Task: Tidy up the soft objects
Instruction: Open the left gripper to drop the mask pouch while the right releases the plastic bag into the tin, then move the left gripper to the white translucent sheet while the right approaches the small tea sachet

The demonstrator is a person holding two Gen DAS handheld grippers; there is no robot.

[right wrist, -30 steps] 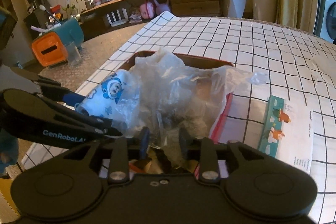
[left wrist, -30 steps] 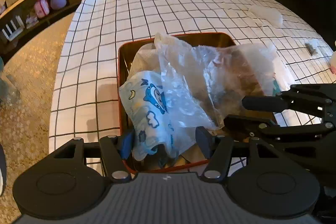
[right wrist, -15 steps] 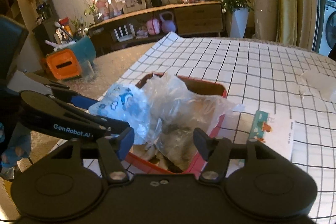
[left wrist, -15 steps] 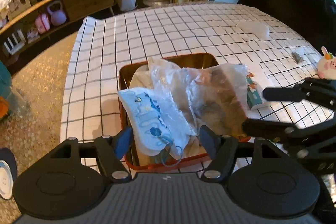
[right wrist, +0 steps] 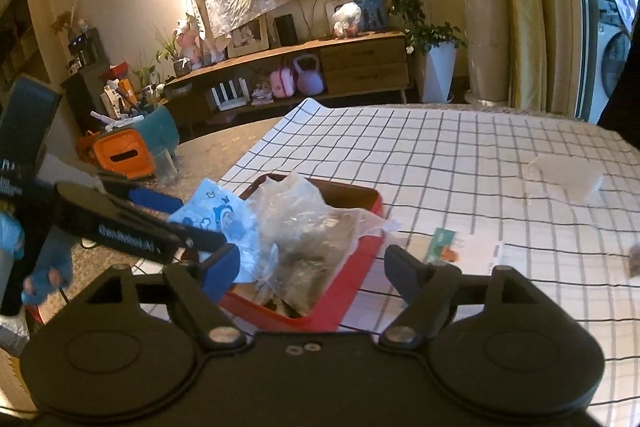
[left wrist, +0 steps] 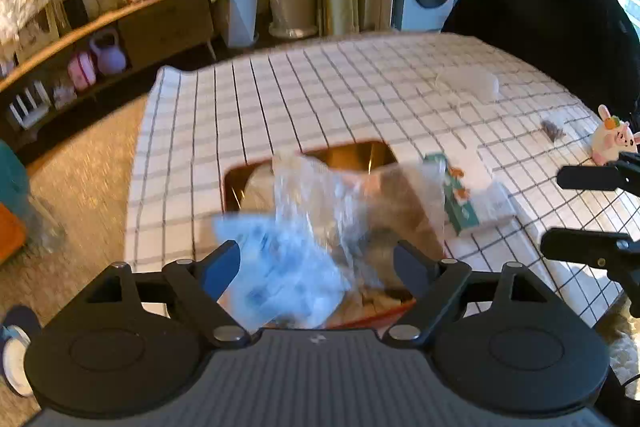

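A red tin box (left wrist: 348,151) (right wrist: 352,269) stands on the checked tablecloth (left wrist: 320,95), heaped with a crumpled clear plastic bag (left wrist: 340,203) (right wrist: 304,223) and a soft blue cartoon-print pack (left wrist: 280,267) (right wrist: 224,215). The blue pack hangs over the box's near left rim. My left gripper (left wrist: 316,263) (right wrist: 188,219) hovers above that end, jaws opening, pads clear of the pack. My right gripper (right wrist: 314,267) (left wrist: 576,215) is back from the box's right side, jaws also opening, with nothing between them.
A white packet with a teal edge (left wrist: 460,203) (right wrist: 444,247) lies right of the box. Farther off are a clear plastic piece (left wrist: 468,87) (right wrist: 564,175), a dark scrap (left wrist: 554,131) and a bunny toy (left wrist: 612,141). The table drops off to the left.
Both grippers have opened and drawn up and back from the box. The right one let go of the clear bag and the left one of the blue pack; both stayed on the box.
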